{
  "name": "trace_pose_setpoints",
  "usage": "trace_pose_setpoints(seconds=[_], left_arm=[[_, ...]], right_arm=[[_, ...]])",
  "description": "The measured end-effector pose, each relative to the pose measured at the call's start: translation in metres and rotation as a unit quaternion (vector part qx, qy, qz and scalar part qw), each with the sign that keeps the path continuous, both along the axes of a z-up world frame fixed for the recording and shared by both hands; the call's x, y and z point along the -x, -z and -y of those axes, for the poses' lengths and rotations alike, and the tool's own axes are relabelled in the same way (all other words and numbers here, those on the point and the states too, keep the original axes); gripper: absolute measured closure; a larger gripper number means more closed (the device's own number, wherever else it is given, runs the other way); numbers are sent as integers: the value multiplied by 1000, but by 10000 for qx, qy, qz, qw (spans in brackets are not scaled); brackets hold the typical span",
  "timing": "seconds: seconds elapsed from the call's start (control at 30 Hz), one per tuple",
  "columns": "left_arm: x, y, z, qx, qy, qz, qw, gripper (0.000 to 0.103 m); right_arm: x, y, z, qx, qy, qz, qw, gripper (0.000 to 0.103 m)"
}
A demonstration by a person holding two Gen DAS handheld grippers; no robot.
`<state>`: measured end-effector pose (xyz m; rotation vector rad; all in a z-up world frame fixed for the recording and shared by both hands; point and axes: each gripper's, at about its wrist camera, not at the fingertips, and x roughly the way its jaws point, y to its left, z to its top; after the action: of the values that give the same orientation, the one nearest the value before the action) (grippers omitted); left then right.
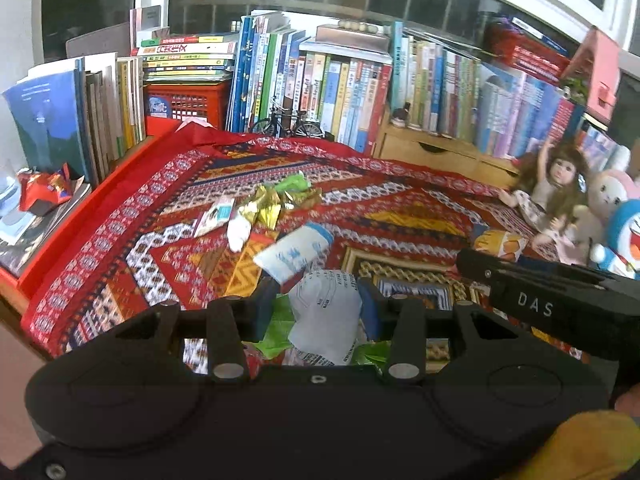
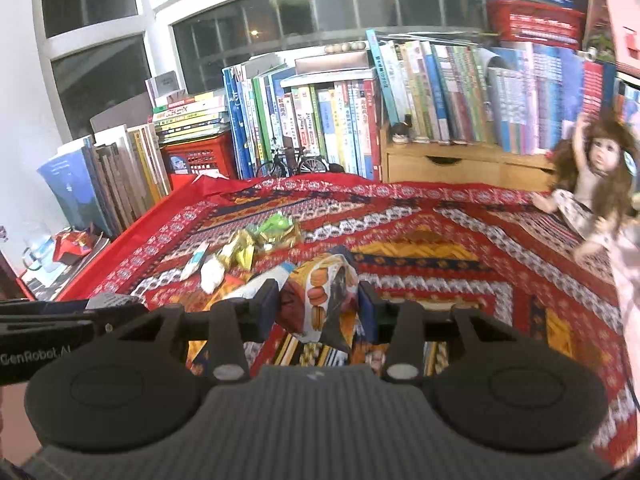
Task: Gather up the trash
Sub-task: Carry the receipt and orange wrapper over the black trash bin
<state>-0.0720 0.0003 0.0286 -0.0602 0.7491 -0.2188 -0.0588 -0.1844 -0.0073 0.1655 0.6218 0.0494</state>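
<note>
Beyond both sets of jaws spreads the red patterned cloth (image 2: pixel 460 248), with a heap of loose wrappers (image 1: pixel 264 208) lying on it ahead of the left gripper (image 1: pixel 318 308), whose jaws are closed on a crumpled white printed wrapper (image 1: pixel 326 316) over green scraps. Between the jaws of the right gripper (image 2: pixel 318 306) a macaron-print wrapper (image 2: pixel 320 300) is clamped

I'm seeing wrappers (image 1: pixel 276 200) lying mid-surface on the patterned cloth (image 1: pixel 420 208), books (image 1: pixel 340 88) standing behind it, a doll (image 1: pixel 556 188) sitting at its right edge, and a model bicycle (image 1: pixel 286 122) standing before the books.
</note>
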Motion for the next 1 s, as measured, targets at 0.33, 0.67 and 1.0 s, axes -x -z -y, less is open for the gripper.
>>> trace_pose_setpoints(seconds=[0.33, 0.67, 1.0], left_arm=[[86, -1, -19, -59, -346, -70, 9994, 61], [164, 20, -31, -147, -1174, -290, 9926, 61], [221, 73, -64, -259, -1755, -872, 9803, 61]], right_arm=[[68, 1, -10, 6, -419, -102, 9991, 56], [124, 20, -12, -234, -1214, -266, 9920, 56], [160, 70, -40, -316, -1889, -829, 9780, 56]])
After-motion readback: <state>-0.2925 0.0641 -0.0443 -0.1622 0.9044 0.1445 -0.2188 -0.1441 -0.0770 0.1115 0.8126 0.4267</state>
